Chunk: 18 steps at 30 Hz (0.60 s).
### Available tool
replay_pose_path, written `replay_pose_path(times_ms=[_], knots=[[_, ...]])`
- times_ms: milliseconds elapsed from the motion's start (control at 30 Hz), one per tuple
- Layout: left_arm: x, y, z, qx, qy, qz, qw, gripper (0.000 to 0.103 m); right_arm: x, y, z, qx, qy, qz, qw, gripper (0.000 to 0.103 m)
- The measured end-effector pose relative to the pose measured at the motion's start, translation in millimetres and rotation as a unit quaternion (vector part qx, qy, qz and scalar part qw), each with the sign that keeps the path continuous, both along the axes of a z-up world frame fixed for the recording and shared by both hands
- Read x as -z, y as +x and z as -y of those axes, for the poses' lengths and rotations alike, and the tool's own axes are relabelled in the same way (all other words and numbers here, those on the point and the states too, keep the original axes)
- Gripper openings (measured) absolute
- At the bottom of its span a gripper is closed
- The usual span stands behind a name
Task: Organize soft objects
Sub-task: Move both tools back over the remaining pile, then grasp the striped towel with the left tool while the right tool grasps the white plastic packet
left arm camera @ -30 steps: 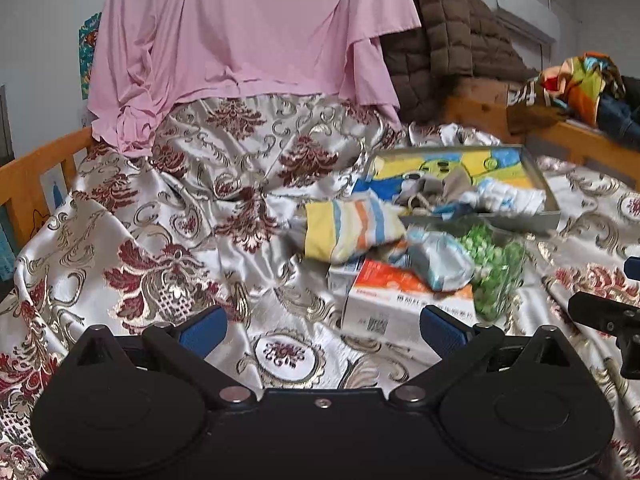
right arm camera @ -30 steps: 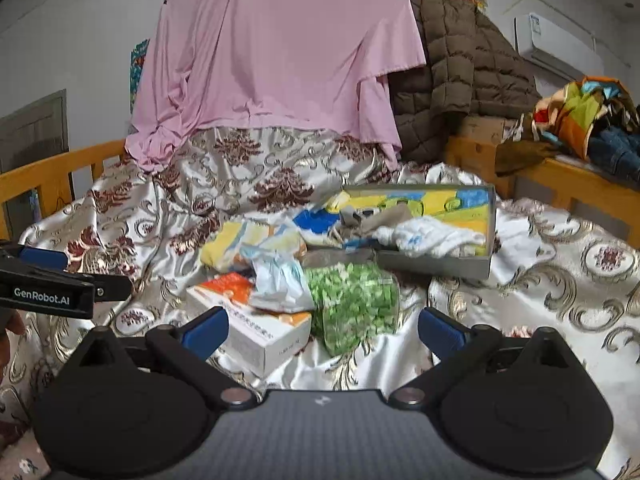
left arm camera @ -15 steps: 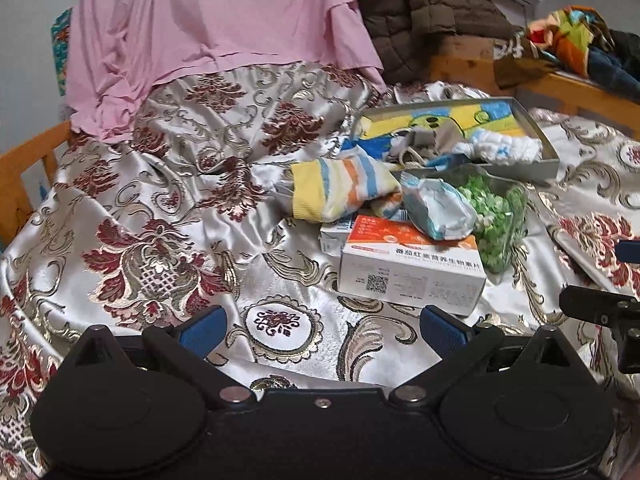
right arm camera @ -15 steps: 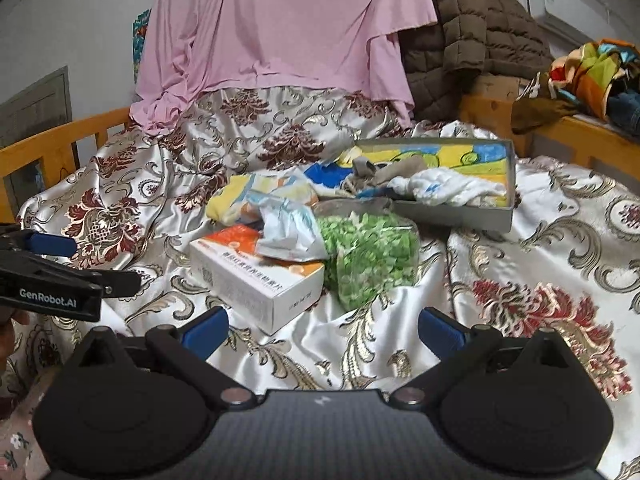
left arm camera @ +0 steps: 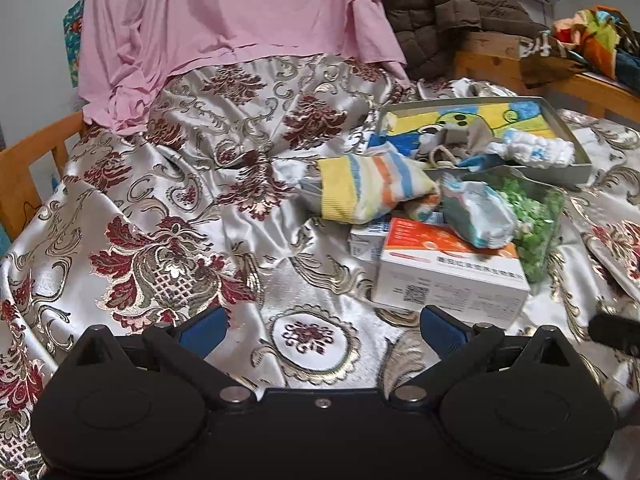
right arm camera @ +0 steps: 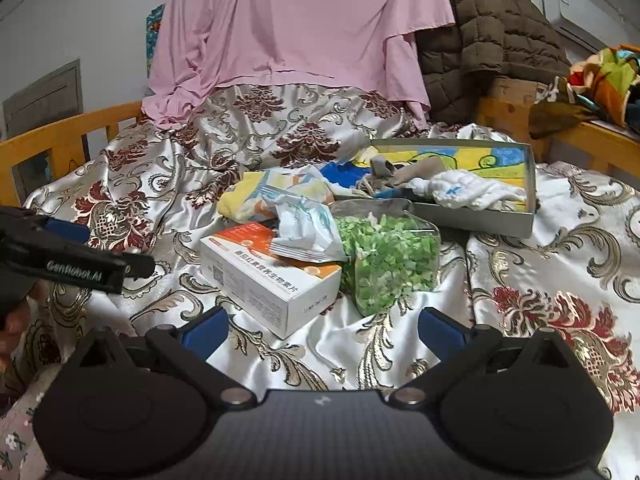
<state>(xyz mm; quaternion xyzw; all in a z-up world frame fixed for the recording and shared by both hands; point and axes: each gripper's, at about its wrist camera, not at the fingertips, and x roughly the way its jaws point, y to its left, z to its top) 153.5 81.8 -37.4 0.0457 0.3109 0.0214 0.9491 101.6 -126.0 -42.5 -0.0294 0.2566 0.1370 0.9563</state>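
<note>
A pile lies on the patterned bedspread: a striped yellow, orange and blue sock (left arm camera: 372, 188), a crumpled pale packet (left arm camera: 476, 216) on a white and orange box (left arm camera: 448, 276), and a clear bag of green bits (right arm camera: 384, 256). Behind them a shallow grey tray (right arm camera: 480, 220) holds a white sock (right arm camera: 468, 190) and grey cloth pieces (right arm camera: 400, 174). My left gripper (left arm camera: 324, 330) is open and empty, short of the box. My right gripper (right arm camera: 322, 330) is open and empty too, just before the box and green bag. The left gripper (right arm camera: 72, 260) also shows at the right wrist view's left edge.
A pink garment (right arm camera: 296, 32) and a brown quilted jacket (right arm camera: 492, 28) hang behind the bed. Orange wooden rails (right arm camera: 68, 132) edge the bed on the left and far right. Colourful clothes (right arm camera: 604, 76) are heaped at the right. A hand (right arm camera: 16, 320) holds the left gripper.
Both grippers have moved forward and tilted down toward the pile, so the box and bag look larger and nearer. Both stayed open and nothing on the bed moved.
</note>
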Motion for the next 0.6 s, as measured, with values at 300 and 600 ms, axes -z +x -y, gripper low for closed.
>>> replay_pose_path(times_ms=[300,600], knots=[[3,34,-22,-0.009,-0.088,-0.04,0.9953,0.102,-1,11,-9,-0.023,-0.011,0.031,0.999,0.103],[-12,95,-26,-0.014,-0.115,-0.023,0.9931,0.102,-4,50,-23,-0.05,-0.041,0.066,0.996,0.103]])
